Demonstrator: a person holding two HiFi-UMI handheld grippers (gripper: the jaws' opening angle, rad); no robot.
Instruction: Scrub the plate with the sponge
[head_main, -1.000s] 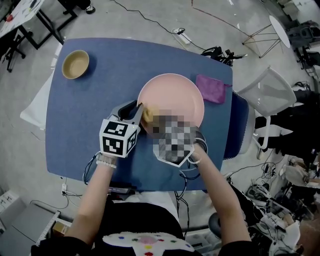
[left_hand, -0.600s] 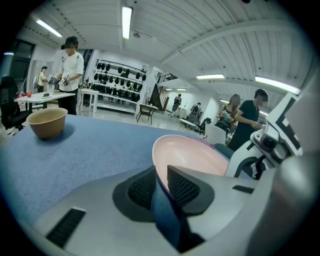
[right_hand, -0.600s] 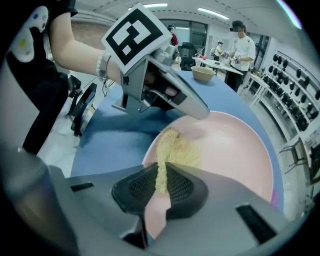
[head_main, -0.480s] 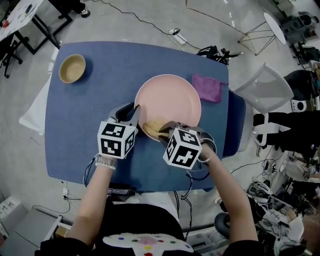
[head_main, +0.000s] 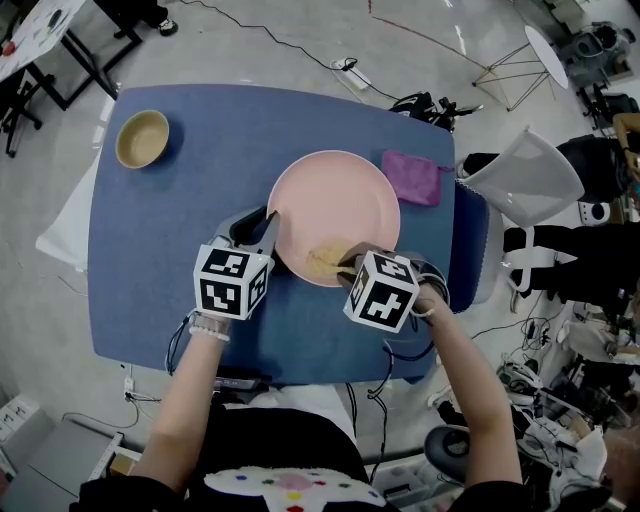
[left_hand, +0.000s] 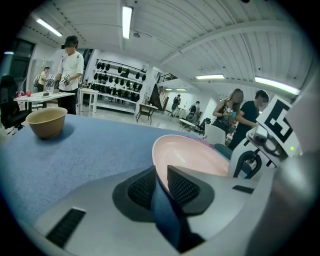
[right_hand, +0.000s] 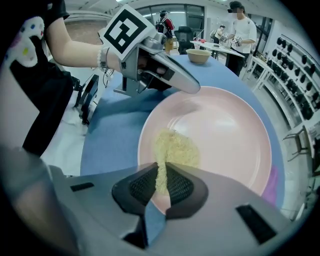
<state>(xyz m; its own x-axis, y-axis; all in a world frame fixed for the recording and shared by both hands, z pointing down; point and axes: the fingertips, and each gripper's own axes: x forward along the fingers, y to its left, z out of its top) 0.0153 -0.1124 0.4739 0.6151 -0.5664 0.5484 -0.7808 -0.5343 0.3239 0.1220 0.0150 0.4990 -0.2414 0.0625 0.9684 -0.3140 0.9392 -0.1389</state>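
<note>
A pink plate (head_main: 335, 205) lies on the blue table (head_main: 190, 220). My left gripper (head_main: 270, 226) is shut on the plate's left rim; in the left gripper view the plate (left_hand: 195, 155) has its rim running between the left gripper's (left_hand: 161, 182) pads. My right gripper (head_main: 341, 266) is shut on a yellow sponge (head_main: 325, 258), which lies pressed flat on the plate's near part. In the right gripper view the sponge (right_hand: 175, 147) spreads over the plate (right_hand: 225, 130) just ahead of the right gripper (right_hand: 161, 182), and the left gripper (right_hand: 187, 86) shows at the far rim.
A tan bowl (head_main: 141, 138) stands at the table's far left corner. A purple cloth (head_main: 413, 176) lies just right of the plate. A white chair (head_main: 520, 180) stands off the table's right edge. Other people stand at tables in the background.
My right gripper has slid the sponge rightward along the plate's near part, from beside the left gripper toward the near rim. The left gripper has kept its hold on the rim.
</note>
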